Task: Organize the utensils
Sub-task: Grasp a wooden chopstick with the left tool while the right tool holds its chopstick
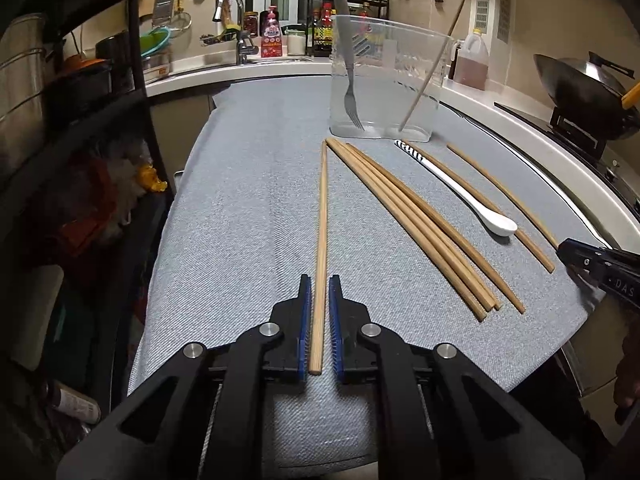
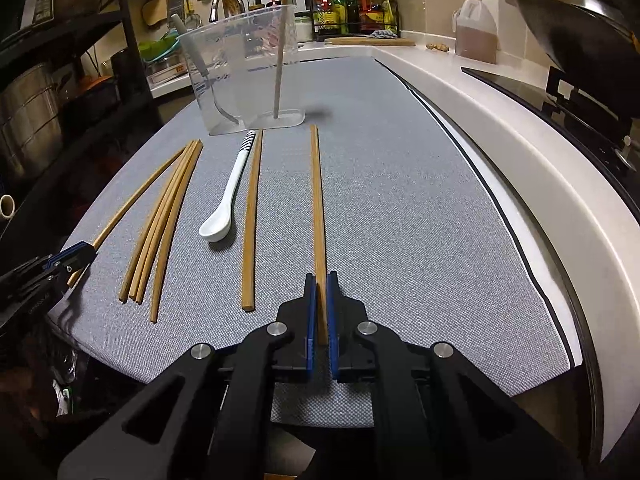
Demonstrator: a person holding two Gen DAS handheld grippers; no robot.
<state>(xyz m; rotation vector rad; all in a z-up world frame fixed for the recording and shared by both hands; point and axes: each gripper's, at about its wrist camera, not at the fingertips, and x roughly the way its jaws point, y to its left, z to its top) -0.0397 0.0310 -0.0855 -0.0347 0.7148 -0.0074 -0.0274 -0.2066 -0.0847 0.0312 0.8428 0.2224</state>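
My left gripper (image 1: 319,280) stands open around the near end of a wooden chopstick (image 1: 321,240) that lies on the cloth; a thin gap shows on each side of it. My right gripper (image 2: 320,278) is shut on another chopstick (image 2: 317,200), its blue pads pressed to the near end. Between the two lie a bundle of several chopsticks (image 1: 416,228), a white spoon (image 1: 460,188) with a striped handle, and a single chopstick (image 2: 251,220). A clear plastic container (image 1: 384,80) at the far end holds a fork (image 1: 350,92) and one leaning chopstick (image 1: 424,84).
A grey cloth mat (image 1: 248,200) covers the counter. At the right are a stove with a wok (image 1: 580,80) and an oil jug (image 1: 472,60) by the wall. A dark rack (image 1: 80,120) stands off the mat's left edge, with the sink tap (image 1: 236,20) behind.
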